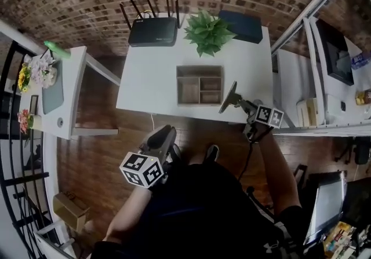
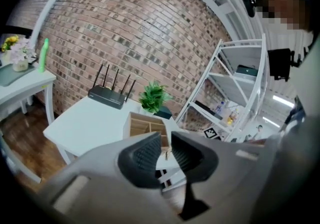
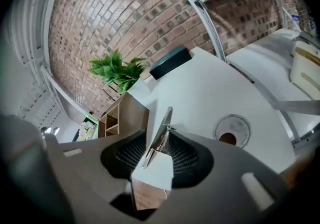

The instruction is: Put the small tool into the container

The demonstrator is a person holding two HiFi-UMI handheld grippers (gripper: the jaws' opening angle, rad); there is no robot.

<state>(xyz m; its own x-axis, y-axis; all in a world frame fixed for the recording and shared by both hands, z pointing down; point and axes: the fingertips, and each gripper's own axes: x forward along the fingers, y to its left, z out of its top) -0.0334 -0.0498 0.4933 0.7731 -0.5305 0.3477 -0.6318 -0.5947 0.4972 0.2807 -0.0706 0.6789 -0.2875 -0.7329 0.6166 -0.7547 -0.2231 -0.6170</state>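
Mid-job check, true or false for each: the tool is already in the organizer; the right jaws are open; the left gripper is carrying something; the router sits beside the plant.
The small metal tool is already in the wooden organizer. False: it shows between the jaws of the right gripper, outside the organizer.
The right gripper's jaws are open. True.
The left gripper carries something. False: its jaws stand slightly apart, with nothing between them.
The router stands beside the green plant at the back of the white table. True.
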